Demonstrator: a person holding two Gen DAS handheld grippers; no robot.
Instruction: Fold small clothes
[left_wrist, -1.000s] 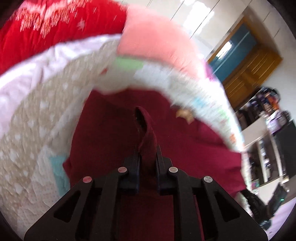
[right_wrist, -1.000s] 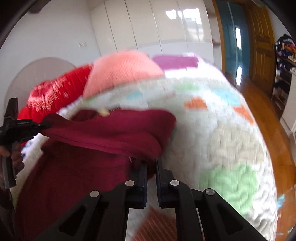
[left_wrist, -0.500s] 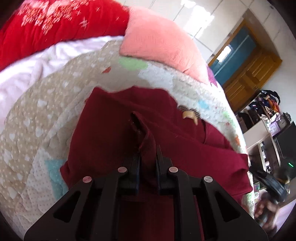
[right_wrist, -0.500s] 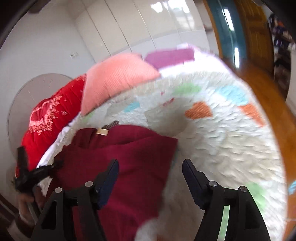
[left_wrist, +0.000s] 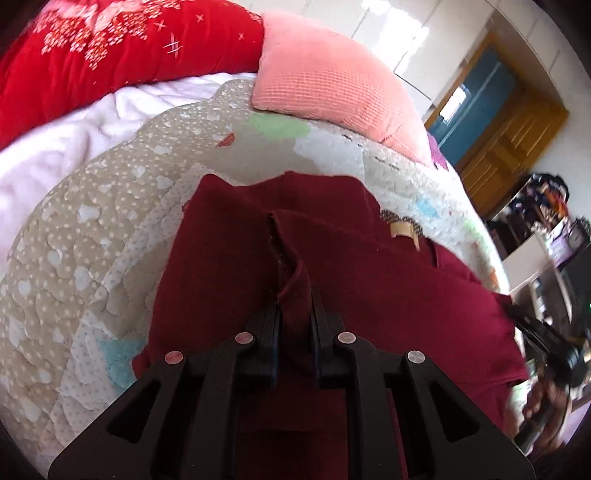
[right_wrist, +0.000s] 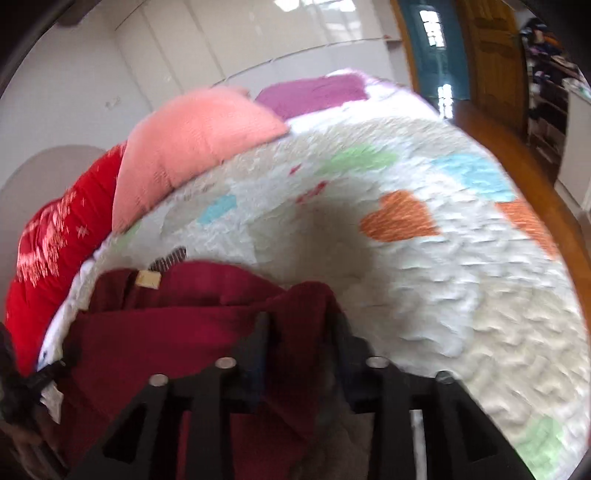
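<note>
Left claw (left_wrist: 294, 306) pinched tight on a raised ridge of the maroon garment (left_wrist: 236, 266); fold of fabric standing up between the two fingers and running straight ahead of the tips; rest of the garment spread flat on the patchwork quilt (left_wrist: 74, 236) ahead, left and right of the claw, and passing under it too. One tan label (left_wrist: 404, 230) on the garment, ahead and to the right of the left claw, right next to a bit of dark patterned trim. Further ahead, one pink knitted pillow (left_wrist: 332, 77); ahead-left, one red quilted cover (left_wrist: 110, 48) with white stitching, plus a patch of white sheet (left_wrist: 55, 147) between that and the quilt.

Right claw (right_wrist: 300, 325) blurry; fingers set narrowly apart with a corner of the maroon garment (right_wrist: 177, 332) bunched between them; can't tell if actually clamped or just around it. Rest of the garment trailing off to the left of that claw, tan label (right_wrist: 148, 278) ahead-left. Same quilt (right_wrist: 461, 295) stretching ahead and right, with two orange hearts; pink pillow (right_wrist: 192, 147) ahead-left; one purple pillow (right_wrist: 314, 92) ahead beyond it. Left claw (right_wrist: 59, 365) also just visible at the far left edge of the right view, touching the garment.

No containers anywhere in view, just bedding.
</note>
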